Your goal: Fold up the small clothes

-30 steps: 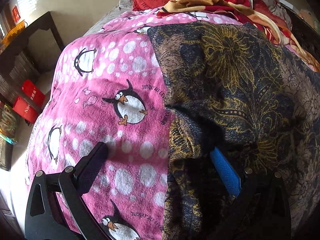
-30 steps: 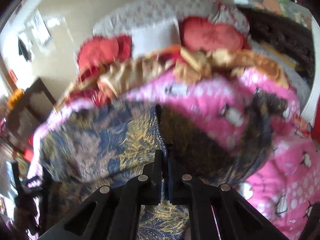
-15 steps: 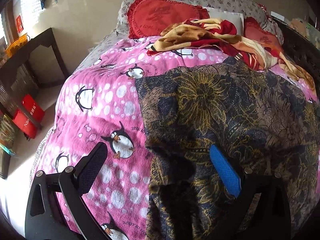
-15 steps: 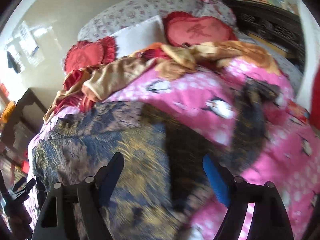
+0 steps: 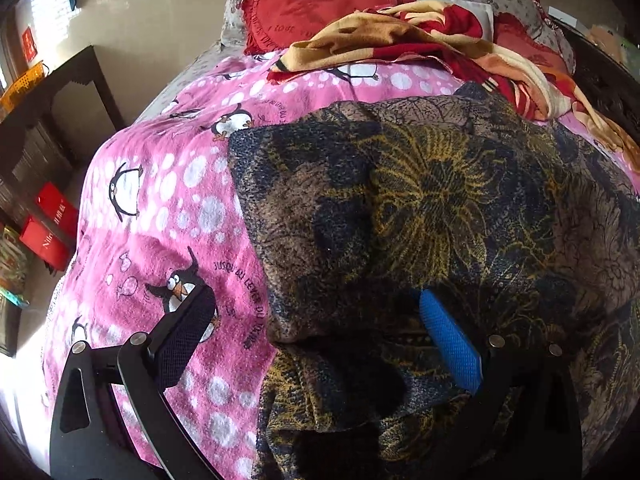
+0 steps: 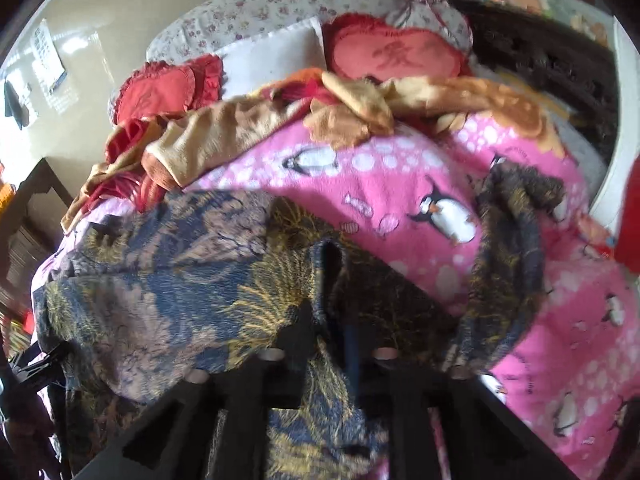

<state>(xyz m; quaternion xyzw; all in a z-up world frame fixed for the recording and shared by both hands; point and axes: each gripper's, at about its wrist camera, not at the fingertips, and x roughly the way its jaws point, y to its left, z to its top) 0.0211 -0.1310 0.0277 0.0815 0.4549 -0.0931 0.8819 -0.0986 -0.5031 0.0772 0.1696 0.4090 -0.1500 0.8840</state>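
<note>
**Bed with dark patterned garment, two grippers over it**

1. Left gripper (image 5: pixel 316 340). Nearest item in the left wrist view. Jaws stand wide apart, released, nothing pressed between them. One finger hangs over the pink blanket (image 5: pixel 160 208), the blue-padded finger over the garment's near part.

2. Right gripper (image 6: pixel 332 344). Nearest item in the right wrist view, blurred. Jaws are narrow and closing, with a raised fold of the garment standing between them (whether the pads already press on the cloth cannot be told through the blur).

3. Garment (image 5: pixel 432 208). Dark knit with gold and brown flower pattern. Lies spread on the pink blanket, directly under both grippers; its left edge runs straight down the blanket, and the near part is folded over into a thicker layer. In the right wrist view a sleeve (image 6: pixel 508 248) trails away from the body of the cloth, across the blanket to the right, its end bunched.

4. Pink blanket. Penguin and white-dot print, covers the bed beneath the garment and on both sides of it.

5. Crumpled blanket (image 5: pixel 420 40). Tan, red and orange, heaped beyond the garment, partly on the pink blanket.

6. Red cushions (image 5: pixel 316 8). Frilled, heart-like, against the flowered pillow (image 6: pixel 248 8) at the head of the bed.

7. Dark wooden table (image 5: pixel 52 92). On the floor left of the bed, with red boxes (image 5: pixel 50 224) below it.
</note>
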